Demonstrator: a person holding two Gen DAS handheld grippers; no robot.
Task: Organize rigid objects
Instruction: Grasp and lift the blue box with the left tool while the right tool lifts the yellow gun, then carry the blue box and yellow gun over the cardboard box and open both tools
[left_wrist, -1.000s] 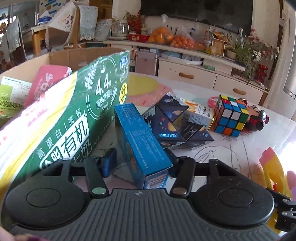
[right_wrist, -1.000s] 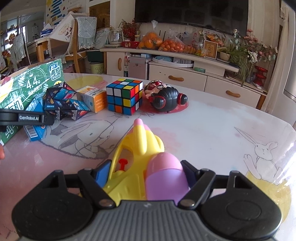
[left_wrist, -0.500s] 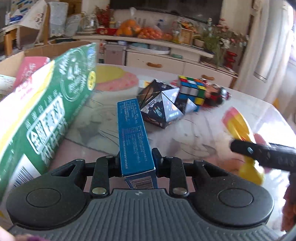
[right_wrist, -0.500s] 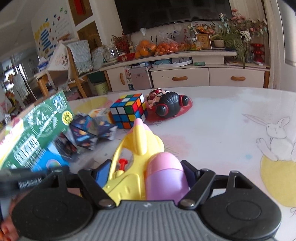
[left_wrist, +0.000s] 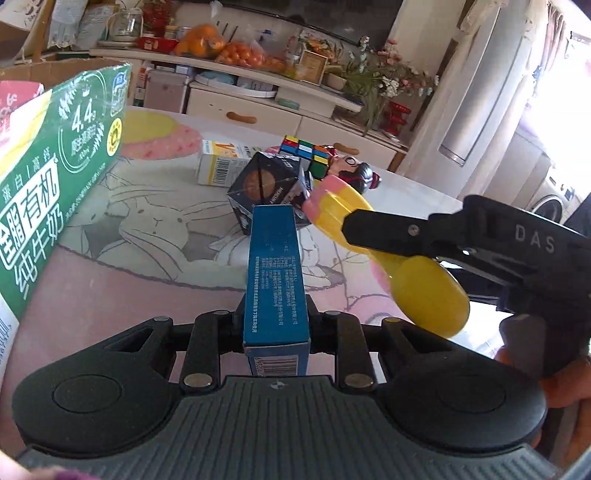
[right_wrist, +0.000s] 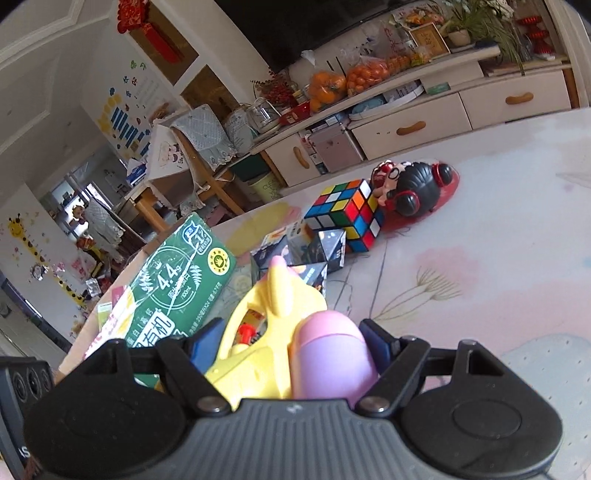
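Left gripper (left_wrist: 276, 317) clamped tight on narrow blue box (left_wrist: 276, 273), lower centre of left wrist frame, box sticking straight out ahead over pink tablecloth (left_wrist: 110, 295). Right gripper (right_wrist: 284, 347) pinching yellow-pink toy water gun (right_wrist: 280, 332), bottom centre of right wrist frame, jaws fairly wide around it. Rubik's cube (right_wrist: 347, 214), black folding cube (right_wrist: 314, 254), doll (right_wrist: 410, 192) clustered mid-frame. Green milk carton box (right_wrist: 177, 288) sits left of that.
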